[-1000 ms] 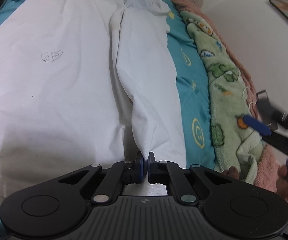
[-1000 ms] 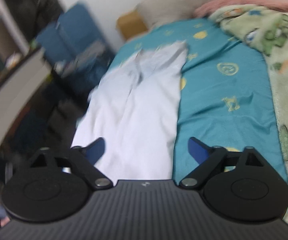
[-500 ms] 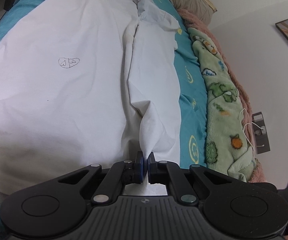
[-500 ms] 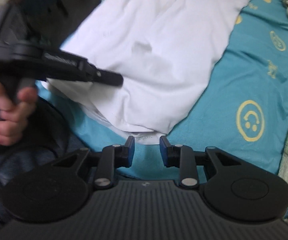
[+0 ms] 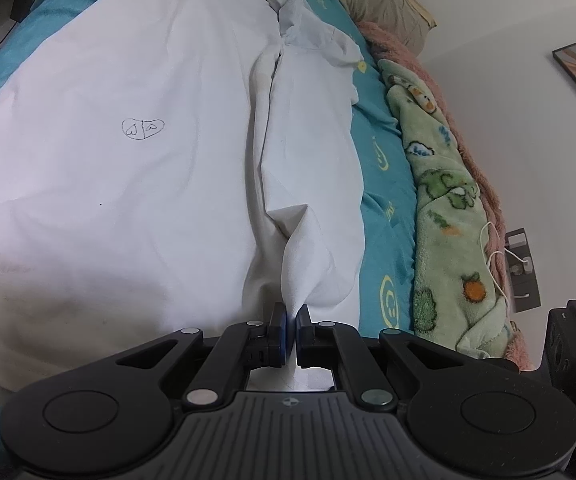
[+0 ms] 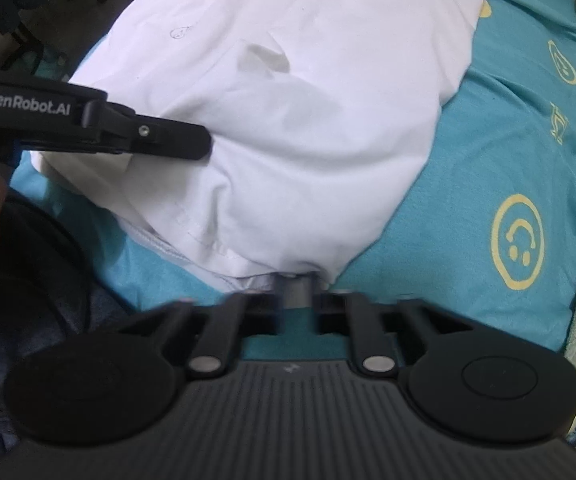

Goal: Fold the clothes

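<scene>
Bed (image 6: 508, 152) (teal smiley sheet) bears white shirt (image 5: 108, 200); green blanket (image 5: 444, 208) alongside

- "GenRobot.AI", white lettering, reads clearly on the black side of the left tongs (image 6: 88, 128), seen from the right wrist view.
- A small hand-drawn outline mark (image 5: 143, 129) stands on the white shirt (image 5: 108, 184): a rounded shape split by a vertical line, with a squiggle in each half. No letters can be made out in it. The same mark (image 6: 180, 33) shows faintly in the right wrist view, too small to read.
- Yellow smiley-face signs (image 6: 518, 242) are printed on the teal bedsheet (image 6: 488, 152); further yellow symbols on that sheet are not legible.
- No numbers are readable in either view.
</scene>
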Action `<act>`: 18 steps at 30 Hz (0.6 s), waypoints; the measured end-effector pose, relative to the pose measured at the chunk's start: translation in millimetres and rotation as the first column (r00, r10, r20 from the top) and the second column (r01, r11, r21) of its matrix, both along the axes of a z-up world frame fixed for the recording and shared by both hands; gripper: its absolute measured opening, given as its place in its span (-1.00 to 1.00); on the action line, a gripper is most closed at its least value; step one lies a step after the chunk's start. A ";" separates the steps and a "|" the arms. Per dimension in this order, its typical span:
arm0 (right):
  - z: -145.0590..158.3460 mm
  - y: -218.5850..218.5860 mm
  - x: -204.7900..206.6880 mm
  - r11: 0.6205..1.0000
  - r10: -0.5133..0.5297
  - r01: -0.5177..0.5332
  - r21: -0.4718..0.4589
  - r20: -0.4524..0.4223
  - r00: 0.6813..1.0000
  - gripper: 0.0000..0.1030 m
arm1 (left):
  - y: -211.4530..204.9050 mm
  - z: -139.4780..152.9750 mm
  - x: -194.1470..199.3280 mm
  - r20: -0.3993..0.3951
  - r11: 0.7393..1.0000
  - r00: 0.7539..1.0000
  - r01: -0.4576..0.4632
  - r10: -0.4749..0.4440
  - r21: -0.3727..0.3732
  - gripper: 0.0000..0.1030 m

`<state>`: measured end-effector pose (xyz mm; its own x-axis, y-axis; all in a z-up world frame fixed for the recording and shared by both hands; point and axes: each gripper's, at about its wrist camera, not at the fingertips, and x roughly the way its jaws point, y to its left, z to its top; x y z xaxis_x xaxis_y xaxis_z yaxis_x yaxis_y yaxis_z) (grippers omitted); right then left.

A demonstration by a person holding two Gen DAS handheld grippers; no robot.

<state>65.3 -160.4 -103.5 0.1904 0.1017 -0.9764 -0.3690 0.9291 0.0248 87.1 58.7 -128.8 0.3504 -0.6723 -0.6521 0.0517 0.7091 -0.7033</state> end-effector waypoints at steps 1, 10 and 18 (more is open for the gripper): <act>1.8 1.1 -2.7 1.000 0.023 -0.023 -0.010 -0.004 1.000 -0.95 | 0.0 0.2 -0.2 0.001 1.000 1.000 0.003 -0.003 0.000 -0.91; 18.8 -8.0 -17.1 0.993 0.094 -0.091 -0.072 0.031 0.995 -0.89 | -0.3 1.2 -0.6 0.000 1.000 1.000 0.012 -0.012 0.002 -0.91; 10.3 -8.8 -11.6 0.995 0.065 -0.064 -0.073 0.004 0.998 -0.04 | 1.6 -0.9 0.1 -0.009 1.000 1.000 0.005 -0.005 0.006 -0.91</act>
